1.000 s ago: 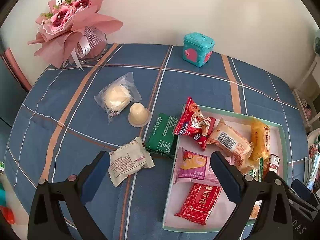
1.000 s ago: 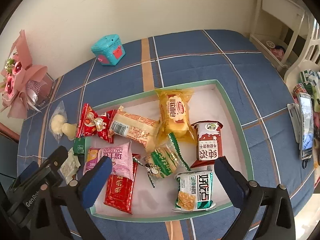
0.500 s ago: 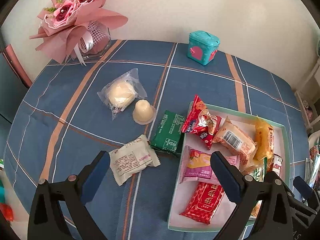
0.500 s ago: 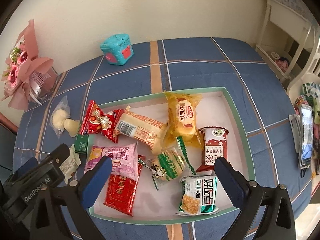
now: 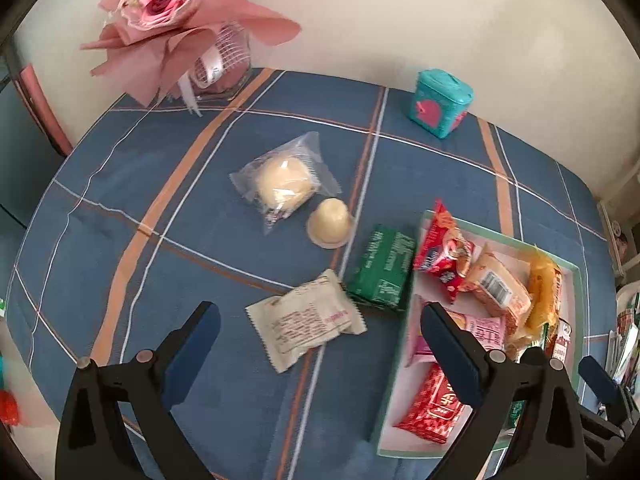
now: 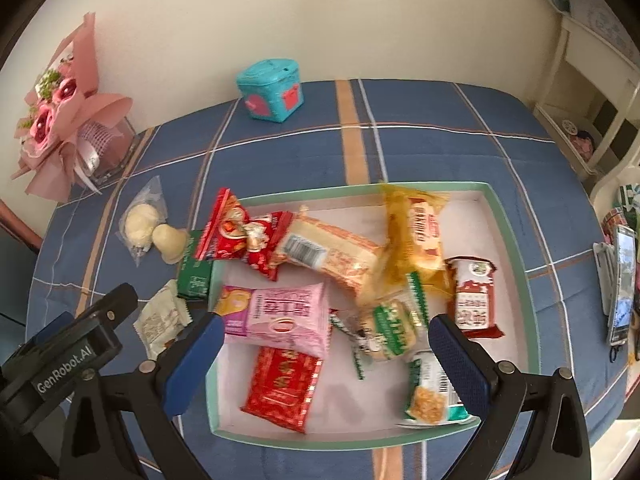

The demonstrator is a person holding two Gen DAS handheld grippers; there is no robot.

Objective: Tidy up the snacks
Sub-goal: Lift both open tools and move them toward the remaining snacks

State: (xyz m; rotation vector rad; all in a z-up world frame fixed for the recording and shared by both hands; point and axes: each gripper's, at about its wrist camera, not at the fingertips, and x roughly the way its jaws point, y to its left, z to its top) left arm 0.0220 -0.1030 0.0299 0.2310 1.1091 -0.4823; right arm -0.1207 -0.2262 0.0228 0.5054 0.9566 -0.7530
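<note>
Left claw over loose snacks, right claw over tray.

Left view: my left gripper (image 5: 318, 334) is spread, empty, above the white crinkly foil snack packet (image 5: 306, 319) on the blue plaid tablecloth (image 5: 160, 208); likely light, slippery, best pinched across its flat middle.
Right view: my right gripper (image 6: 326, 342) is spread, empty, over the green-rimmed white tray (image 6: 516, 240); wall behind.

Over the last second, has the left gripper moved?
Yes. The left gripper has moved left, from over the tray's edge to above the white packet.
</note>
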